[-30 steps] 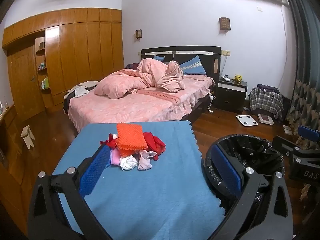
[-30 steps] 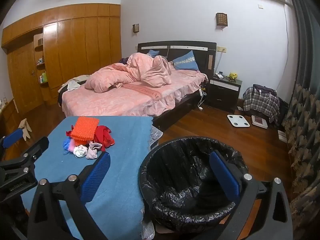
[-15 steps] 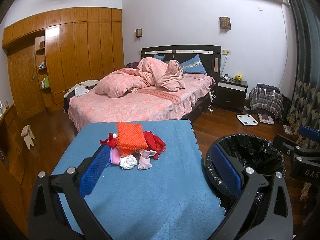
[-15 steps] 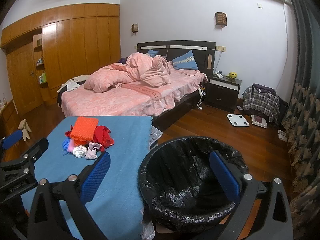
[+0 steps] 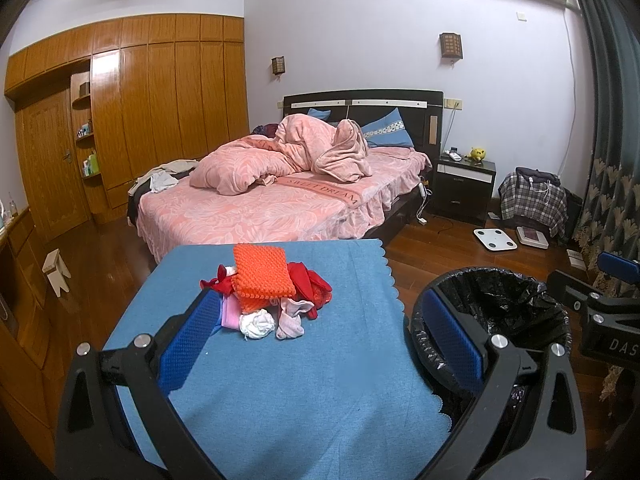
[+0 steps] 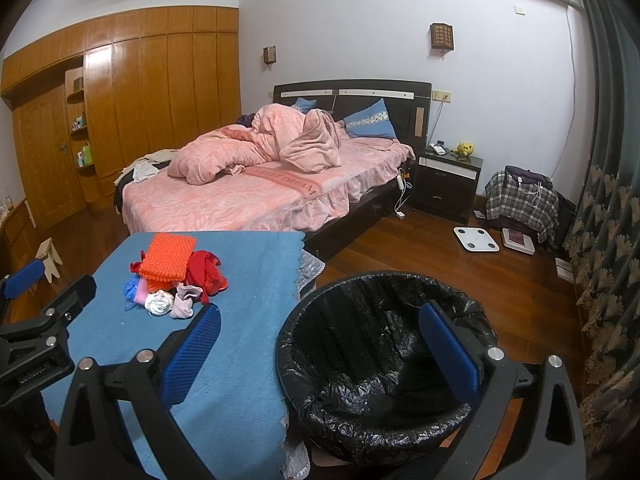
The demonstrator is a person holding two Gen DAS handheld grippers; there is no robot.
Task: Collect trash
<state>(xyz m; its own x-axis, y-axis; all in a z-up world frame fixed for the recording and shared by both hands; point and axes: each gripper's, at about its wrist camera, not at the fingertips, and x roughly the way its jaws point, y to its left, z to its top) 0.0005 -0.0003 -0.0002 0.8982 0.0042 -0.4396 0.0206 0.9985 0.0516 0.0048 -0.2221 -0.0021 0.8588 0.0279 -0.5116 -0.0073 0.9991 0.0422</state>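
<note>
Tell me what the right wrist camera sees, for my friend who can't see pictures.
The open right gripper hovers over a bin lined with a black bag. To its left, a blue-covered table holds a small pile of trash, with a pink bed behind.

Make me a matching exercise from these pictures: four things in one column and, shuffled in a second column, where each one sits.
Things:
1. orange textured pad
2. black-lined trash bin
3. white bathroom scale
4. yellow plush toy

Places:
A. on the dark nightstand beside the bed
B. on top of the pile of scraps on the blue tablecloth
C. flat on the wooden floor near the plaid-covered bundle
D. standing on the floor just right of the table

Pairs: 1-B, 2-D, 3-C, 4-A
</note>
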